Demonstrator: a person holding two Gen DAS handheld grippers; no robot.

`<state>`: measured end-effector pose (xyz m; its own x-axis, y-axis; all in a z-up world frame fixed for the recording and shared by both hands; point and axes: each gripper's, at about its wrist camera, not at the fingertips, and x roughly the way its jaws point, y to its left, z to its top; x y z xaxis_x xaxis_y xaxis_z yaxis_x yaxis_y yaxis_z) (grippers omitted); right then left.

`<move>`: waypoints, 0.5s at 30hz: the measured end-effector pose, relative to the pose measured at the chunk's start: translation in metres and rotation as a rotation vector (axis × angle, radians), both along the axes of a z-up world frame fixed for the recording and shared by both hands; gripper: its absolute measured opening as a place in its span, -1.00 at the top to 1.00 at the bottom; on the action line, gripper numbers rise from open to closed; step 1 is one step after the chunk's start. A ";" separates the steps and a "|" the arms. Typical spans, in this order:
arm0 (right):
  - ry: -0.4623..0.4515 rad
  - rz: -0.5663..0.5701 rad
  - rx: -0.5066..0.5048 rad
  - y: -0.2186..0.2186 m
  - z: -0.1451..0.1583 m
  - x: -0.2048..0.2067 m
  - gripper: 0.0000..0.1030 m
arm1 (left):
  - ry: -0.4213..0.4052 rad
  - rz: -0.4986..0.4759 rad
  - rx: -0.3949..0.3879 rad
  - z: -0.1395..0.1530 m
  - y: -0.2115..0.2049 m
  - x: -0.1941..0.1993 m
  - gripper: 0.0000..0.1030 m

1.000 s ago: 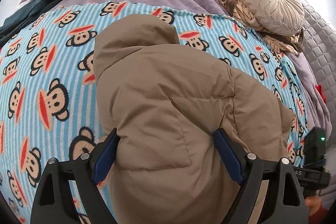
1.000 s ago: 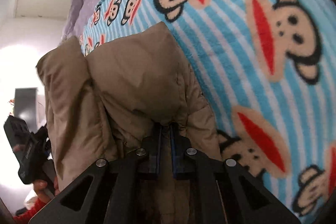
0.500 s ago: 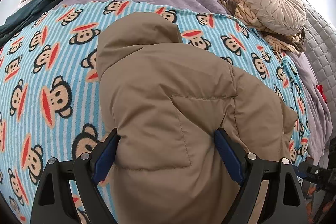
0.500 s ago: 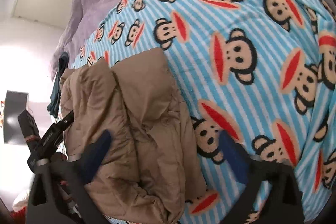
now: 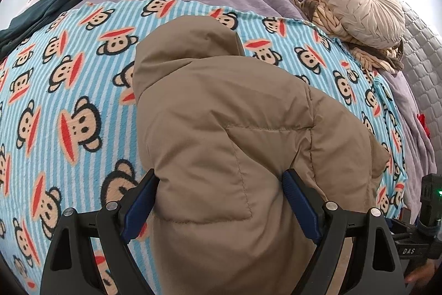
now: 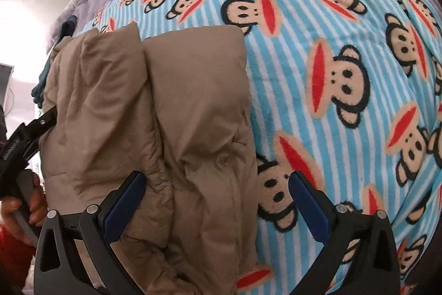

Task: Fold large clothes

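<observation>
Both grippers, left (image 5: 221,201) and right (image 6: 218,195), stood wide open over the folded tan jacket (image 5: 234,143), gripping nothing.

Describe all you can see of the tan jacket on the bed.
The jacket is a tan, puffy, quilted garment with stitched seams and a hood at its far end. It lies folded into a thick bundle on the monkey blanket, its layers creased and stacked. The left tongs stand wide around its near end; whether the pads press it is unclear. The right tongs have just been opening and now hang open over its edge, not gripping it.
</observation>
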<state>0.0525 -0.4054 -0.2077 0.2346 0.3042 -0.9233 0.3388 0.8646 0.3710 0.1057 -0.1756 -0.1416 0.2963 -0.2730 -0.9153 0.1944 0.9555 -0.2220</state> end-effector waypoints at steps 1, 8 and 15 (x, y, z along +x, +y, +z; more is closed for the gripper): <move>-0.001 -0.001 0.002 0.000 0.000 0.001 -1.00 | 0.004 -0.001 0.001 0.001 0.000 0.000 -0.71; 0.005 -0.019 0.027 0.000 -0.005 0.004 -1.00 | -0.001 -0.022 0.015 0.018 0.014 -0.003 -1.00; -0.003 -0.018 0.054 -0.007 -0.005 -0.003 -1.00 | 0.102 -0.053 -0.099 0.013 0.044 -0.005 -1.00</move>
